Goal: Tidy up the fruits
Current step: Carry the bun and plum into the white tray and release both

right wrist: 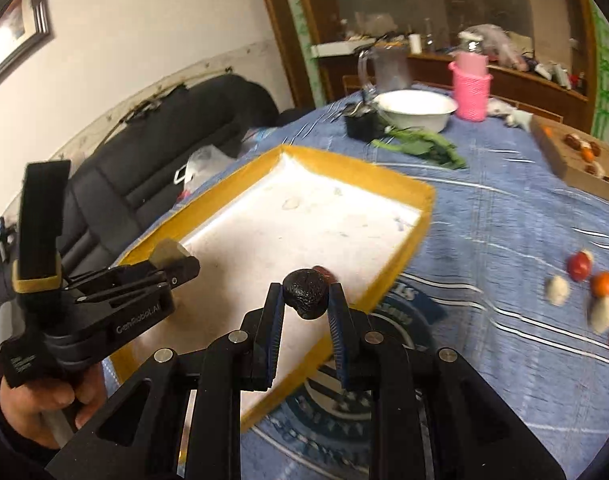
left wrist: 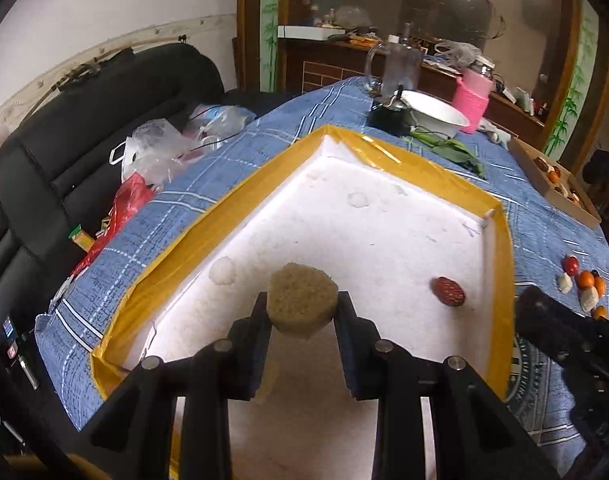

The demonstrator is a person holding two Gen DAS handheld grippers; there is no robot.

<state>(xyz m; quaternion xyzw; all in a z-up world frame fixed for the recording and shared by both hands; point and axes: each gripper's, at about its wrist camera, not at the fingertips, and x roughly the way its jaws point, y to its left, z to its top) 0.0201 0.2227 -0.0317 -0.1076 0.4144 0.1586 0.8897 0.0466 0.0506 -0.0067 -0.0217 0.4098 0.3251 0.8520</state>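
The left gripper is pinching a pale, grainy round piece between its fingers and holding it above the near half of the white foam tray, probably so it can be let go inside the yellow-taped walls instead of on the cloth. The right gripper is gripping a wrinkled black fruit over the tray's near right edge, apparently waiting its turn. A dark red date is lying on the tray floor close to the right wall. The left wrist view is showing that date whole; the right wrist view is nearly hiding it behind the black fruit, but is showing the left gripper from the side and the hand holding it. Loose fruits are sitting on the blue tablecloth near its right edge, well apart from the tray.
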